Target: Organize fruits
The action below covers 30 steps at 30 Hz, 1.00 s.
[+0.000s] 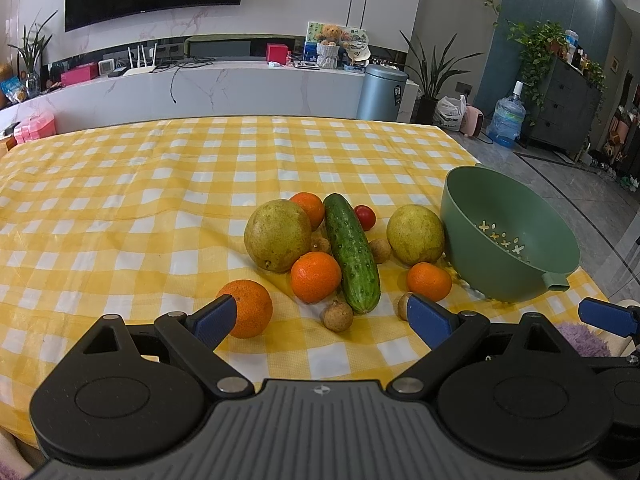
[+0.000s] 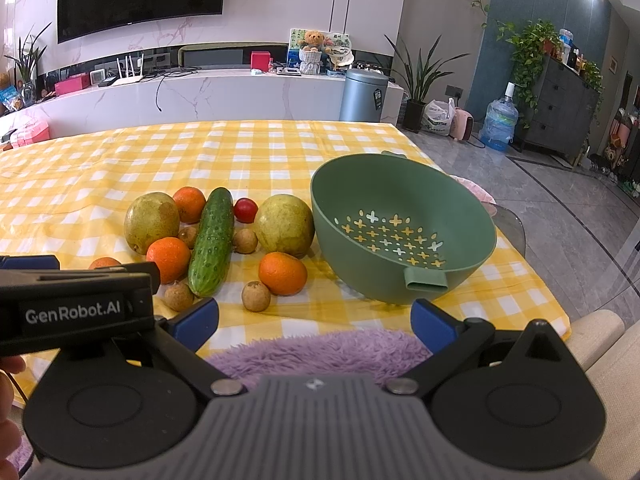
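Fruit lies clustered mid-frame on our yellow-and-white checked tablecloth [image 1: 120, 200]: a long bumpy green cucumber [image 1: 351, 253] runs through the middle, with a large yellow-green pear [image 1: 277, 235] to its left and a second yellow-green pear [image 1: 415, 234] to its right. Four round orange mandarins sit among them; the nearest mandarin [image 1: 247, 308] is at lower centre-left, just by our left gripper [image 1: 320, 316], whose blue-padded fingers are spread wide and hold nothing. A small red cherry tomato [image 1: 365, 217] and several small brown longans [image 1: 338, 315] fill the gaps. At right stands a green plastic colander bowl [image 2: 400, 196], nothing in it, touching no fruit. Our right gripper [image 2: 314, 322] hangs low in its frame, likewise spread apart, over a purple fluffy cushion [image 2: 320, 350].
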Each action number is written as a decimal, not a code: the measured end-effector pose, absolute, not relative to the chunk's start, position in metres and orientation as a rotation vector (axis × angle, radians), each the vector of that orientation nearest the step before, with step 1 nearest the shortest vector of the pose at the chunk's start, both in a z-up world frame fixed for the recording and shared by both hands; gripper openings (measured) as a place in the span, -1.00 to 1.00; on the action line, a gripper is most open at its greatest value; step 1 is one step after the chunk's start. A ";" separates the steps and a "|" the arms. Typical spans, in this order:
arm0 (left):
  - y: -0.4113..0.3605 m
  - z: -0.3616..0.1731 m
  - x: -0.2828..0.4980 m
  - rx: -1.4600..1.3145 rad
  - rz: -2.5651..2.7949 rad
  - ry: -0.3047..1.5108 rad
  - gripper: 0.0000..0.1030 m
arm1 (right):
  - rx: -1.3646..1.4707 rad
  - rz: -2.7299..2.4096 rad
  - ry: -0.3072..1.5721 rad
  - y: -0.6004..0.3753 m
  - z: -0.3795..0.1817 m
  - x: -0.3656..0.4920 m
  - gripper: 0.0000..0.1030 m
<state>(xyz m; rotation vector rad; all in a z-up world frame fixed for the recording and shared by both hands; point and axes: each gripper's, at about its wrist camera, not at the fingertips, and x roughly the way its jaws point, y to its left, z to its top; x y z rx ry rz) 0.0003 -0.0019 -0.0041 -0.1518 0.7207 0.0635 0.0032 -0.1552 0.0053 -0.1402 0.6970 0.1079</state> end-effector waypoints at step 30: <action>0.001 -0.003 -0.001 -0.171 0.058 0.737 1.00 | -0.142 0.110 0.697 -0.155 0.003 0.002 0.91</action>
